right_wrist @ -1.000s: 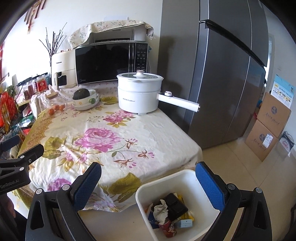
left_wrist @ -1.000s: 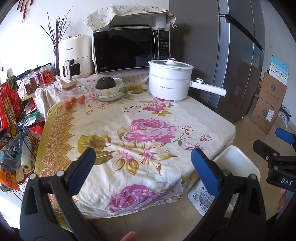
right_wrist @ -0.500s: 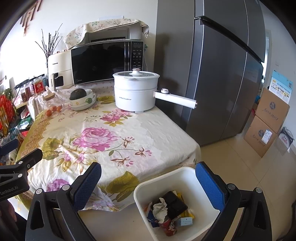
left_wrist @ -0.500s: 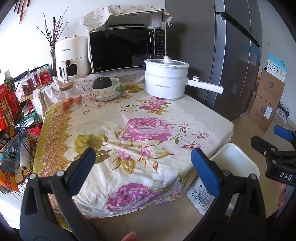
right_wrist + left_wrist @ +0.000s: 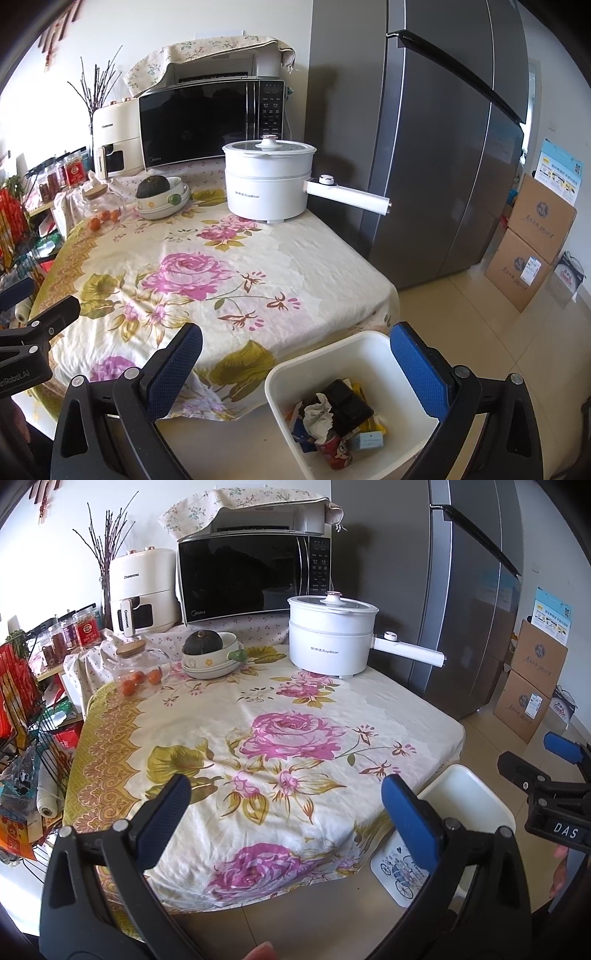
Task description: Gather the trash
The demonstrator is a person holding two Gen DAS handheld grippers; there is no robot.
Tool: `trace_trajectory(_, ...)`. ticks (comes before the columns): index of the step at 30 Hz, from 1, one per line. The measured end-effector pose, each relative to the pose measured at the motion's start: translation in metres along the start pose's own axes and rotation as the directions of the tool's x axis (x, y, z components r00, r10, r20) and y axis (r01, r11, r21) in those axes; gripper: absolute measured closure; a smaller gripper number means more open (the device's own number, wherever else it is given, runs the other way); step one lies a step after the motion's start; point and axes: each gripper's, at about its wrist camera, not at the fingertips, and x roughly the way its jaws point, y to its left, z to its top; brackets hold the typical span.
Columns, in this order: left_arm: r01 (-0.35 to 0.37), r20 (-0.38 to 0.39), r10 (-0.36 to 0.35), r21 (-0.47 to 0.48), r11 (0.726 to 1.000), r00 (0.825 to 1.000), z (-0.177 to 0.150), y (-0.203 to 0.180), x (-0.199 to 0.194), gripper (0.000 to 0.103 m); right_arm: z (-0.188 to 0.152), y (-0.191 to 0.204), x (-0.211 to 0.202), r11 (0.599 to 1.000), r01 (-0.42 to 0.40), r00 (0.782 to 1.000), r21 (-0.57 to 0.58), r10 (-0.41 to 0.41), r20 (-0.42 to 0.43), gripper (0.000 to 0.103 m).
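The white electric pot (image 5: 332, 638) reads "Royalstar", the microwave (image 5: 251, 578) "Midea", and the right gripper's body (image 5: 561, 830) shows "DAS". 2 stacked cardboard boxes (image 5: 532, 236) stand by the fridge (image 5: 443, 147). The trash (image 5: 336, 417), a crumpled tissue, a red can and wrappers, lies in 1 white bin (image 5: 295, 369) on the floor beside the table (image 5: 258, 738). The left gripper (image 5: 284, 805) and right gripper (image 5: 295, 358) both stand spread wide, holding nothing.

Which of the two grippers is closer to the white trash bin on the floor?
Right. The right gripper hangs open just above the white trash bin, framing its rim. The left gripper is open over the tablecloth's front edge, with the bin off to its right.
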Motion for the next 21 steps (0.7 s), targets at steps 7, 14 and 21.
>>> trace_trajectory(7, 0.0, 0.002, 0.0, -0.004, 1.0, 1.0, -0.0002, 0.0008, 0.0001, 0.001, -0.0001, -0.0004, 0.0008, 1.0, -0.001, 1.0, 0.0, 0.001, -0.004, 0.0)
trace_trajectory(14, -0.002, 0.003, 0.002, -0.008, 1.0, 1.0, -0.0001, 0.0011, -0.0002, 0.001, -0.001, 0.0001, 0.0014, 1.0, -0.001, 1.0, 0.001, 0.001, -0.004, 0.0)
trace_trajectory(21, 0.001, 0.01, 0.0, -0.023, 1.0, 1.0, -0.0007, 0.0018, -0.0014, 0.001, -0.0013, -0.001, 0.0022, 1.0, 0.0, 1.0, -0.003, 0.0, -0.002, 0.0)
